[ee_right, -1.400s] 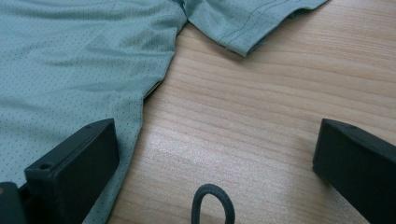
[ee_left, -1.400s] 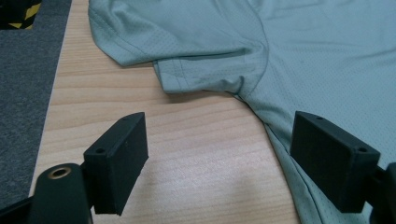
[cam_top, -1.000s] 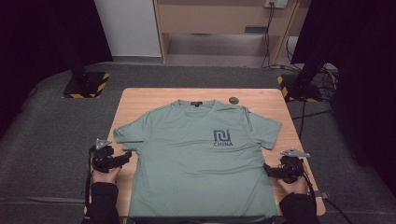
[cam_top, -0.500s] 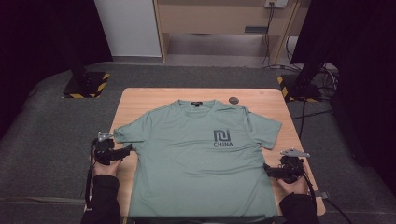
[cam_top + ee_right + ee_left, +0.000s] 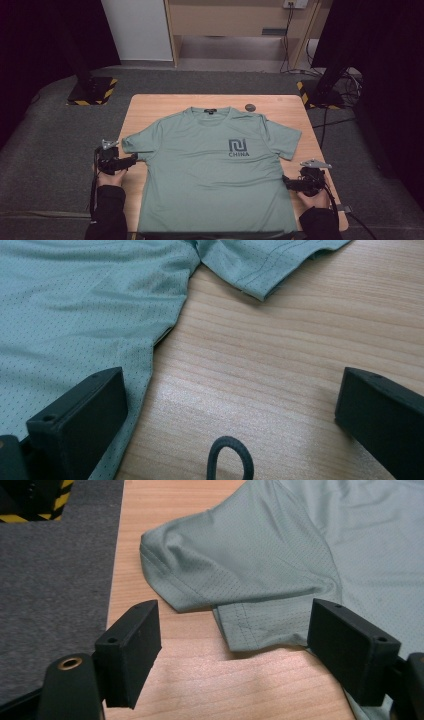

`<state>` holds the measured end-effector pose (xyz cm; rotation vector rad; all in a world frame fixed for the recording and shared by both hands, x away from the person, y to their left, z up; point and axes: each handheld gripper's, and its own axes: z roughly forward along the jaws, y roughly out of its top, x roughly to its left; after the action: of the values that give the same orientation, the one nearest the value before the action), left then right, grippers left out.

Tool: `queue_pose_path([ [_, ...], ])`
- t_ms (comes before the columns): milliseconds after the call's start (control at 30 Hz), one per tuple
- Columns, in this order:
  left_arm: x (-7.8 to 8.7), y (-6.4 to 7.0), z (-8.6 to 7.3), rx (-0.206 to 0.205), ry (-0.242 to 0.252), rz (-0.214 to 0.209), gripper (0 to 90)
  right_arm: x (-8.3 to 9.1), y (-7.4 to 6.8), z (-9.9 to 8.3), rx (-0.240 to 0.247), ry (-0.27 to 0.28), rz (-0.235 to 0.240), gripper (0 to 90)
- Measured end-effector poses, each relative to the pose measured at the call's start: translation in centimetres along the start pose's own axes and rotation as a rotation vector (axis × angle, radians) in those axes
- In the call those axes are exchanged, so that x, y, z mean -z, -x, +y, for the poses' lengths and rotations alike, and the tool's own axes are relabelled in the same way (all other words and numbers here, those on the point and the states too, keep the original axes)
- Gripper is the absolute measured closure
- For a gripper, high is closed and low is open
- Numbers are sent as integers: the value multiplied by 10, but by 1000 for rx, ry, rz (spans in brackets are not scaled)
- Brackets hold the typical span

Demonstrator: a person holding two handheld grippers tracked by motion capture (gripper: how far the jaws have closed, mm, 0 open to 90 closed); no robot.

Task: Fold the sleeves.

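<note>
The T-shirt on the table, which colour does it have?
The T-shirt is a muted grey-green, clearest in the high view.

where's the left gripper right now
In the high view the left gripper sits at the table's left edge, open, its fingers pointing at the hem of the t-shirt's left sleeve.

We're in a recording studio or lab. Black curtains [image 5: 30, 60] hang both sides, stands sit on hazard-striped bases [image 5: 92, 91], and cables [image 5: 335, 85] trail over grey carpet [image 5: 55, 150] around one desk [image 5: 165, 106].
</note>
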<state>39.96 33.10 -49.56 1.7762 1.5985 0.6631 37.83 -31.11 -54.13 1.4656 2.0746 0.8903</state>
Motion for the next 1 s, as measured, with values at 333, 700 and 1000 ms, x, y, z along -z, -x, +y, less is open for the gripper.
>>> queue_pose_path([
  [333,8,-2,26,-41,-6,-13,199,0,0,0,0,0,0,3],
  [700,-8,-5,40,-55,-8,0,201,0,0,0,0,0,0,3],
  [1000,-31,-15,39,-39,-10,14,210,0,0,0,0,0,0,3],
])
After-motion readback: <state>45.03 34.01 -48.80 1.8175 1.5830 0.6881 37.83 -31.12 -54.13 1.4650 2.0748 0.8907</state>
